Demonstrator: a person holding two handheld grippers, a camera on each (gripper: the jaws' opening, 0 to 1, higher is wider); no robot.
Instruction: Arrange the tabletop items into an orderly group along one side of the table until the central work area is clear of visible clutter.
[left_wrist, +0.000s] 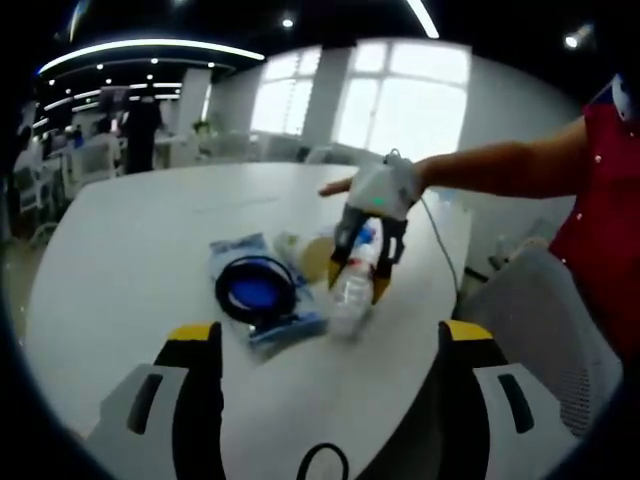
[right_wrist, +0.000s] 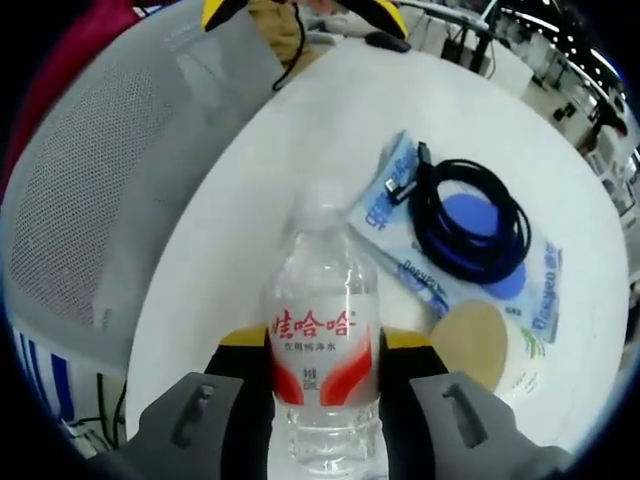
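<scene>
Right hand-held gripper is clenched on the bottle, at the counter edge near the chair. Left hand-held gripper hangs released, holding nothing. Step: relocating the bottle; next, set it beside the cable and packet.

The left gripper is held level above the table, jaws spread wide apart with nothing between them. The right gripper has its jaws closed against both sides of a water bottle. In the left gripper view, the person's bare forearm extends from a red sleeve to the right gripper.
</scene>
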